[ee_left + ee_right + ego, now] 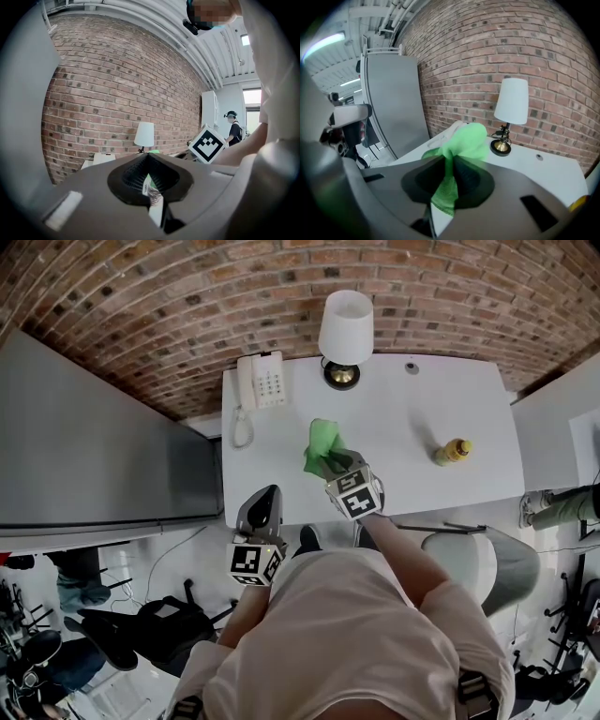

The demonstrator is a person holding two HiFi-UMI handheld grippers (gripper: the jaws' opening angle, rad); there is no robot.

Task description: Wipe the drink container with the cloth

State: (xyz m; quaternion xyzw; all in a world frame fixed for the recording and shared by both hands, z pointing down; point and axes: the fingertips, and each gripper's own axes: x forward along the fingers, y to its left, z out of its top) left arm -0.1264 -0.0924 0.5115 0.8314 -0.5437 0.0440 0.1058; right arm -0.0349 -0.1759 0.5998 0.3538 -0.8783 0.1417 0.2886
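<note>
A white desk (422,409) against a brick wall (187,306) carries a lamp (345,326), a telephone (260,379) and, at right, the drink container (452,451), well apart from the green cloth (323,442) clamped in the right hand-held gripper (330,463) mid-desk, while the left hand-held gripper (270,493), jaws together and empty, hovers at the near left corner.
</note>
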